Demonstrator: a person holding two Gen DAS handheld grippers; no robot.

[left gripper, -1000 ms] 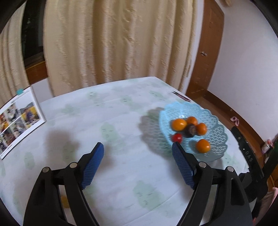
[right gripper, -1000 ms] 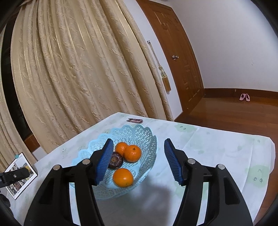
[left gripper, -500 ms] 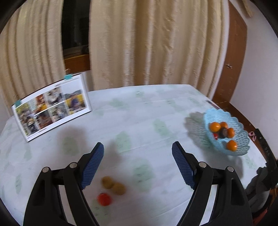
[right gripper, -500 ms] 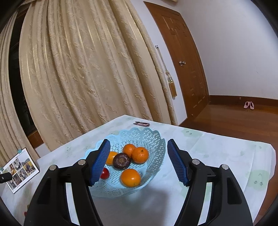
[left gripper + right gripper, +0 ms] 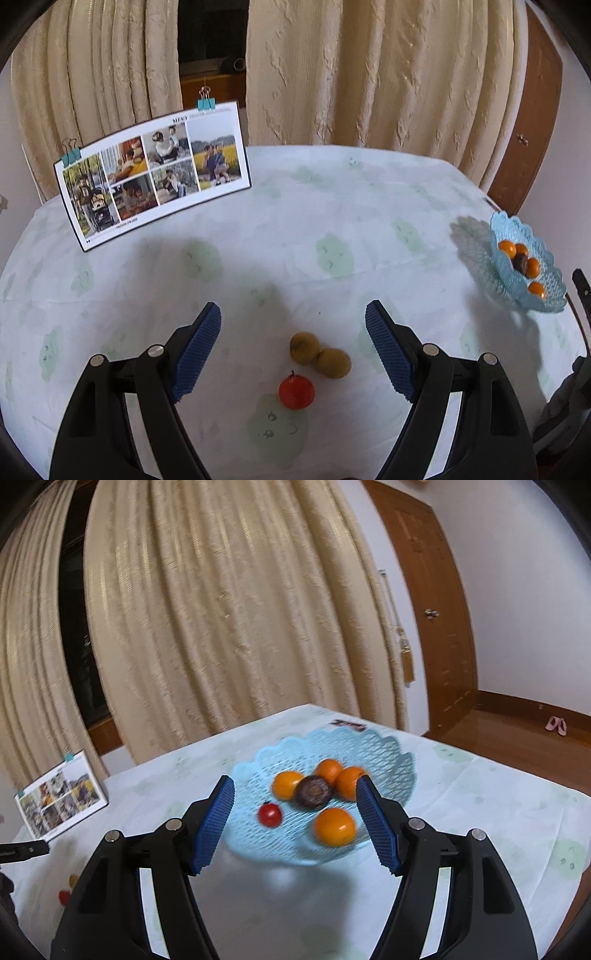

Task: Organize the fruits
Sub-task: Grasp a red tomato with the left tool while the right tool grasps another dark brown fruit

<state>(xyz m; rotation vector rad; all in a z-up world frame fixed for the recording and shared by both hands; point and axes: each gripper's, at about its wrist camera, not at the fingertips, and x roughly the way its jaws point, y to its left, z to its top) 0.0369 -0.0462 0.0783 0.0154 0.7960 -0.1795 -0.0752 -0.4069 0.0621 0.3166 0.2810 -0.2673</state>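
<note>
In the left wrist view, two yellow-brown fruits (image 5: 304,348) (image 5: 334,363) touch each other on the tablecloth, with a small red tomato (image 5: 296,392) just in front of them. My left gripper (image 5: 293,314) hangs open above them; the three fruits lie between its blue pads, untouched. The light blue lattice basket (image 5: 543,299) stands at the table's far right. In the right wrist view the basket (image 5: 369,738) holds several oranges (image 5: 334,827), a dark purple fruit (image 5: 314,792) and a red tomato (image 5: 269,814). My right gripper (image 5: 295,786) is open in front of it, holding nothing.
A photo board (image 5: 155,177) held by clips stands upright at the table's back left. Cream curtains hang behind the table and a wooden door (image 5: 439,627) is to the right. The table edge runs close behind the basket.
The left view swung away from the basket to the left; the three loose fruits now lie between its fingers. The right gripper's jaws widened a little and it drew back from the basket.
</note>
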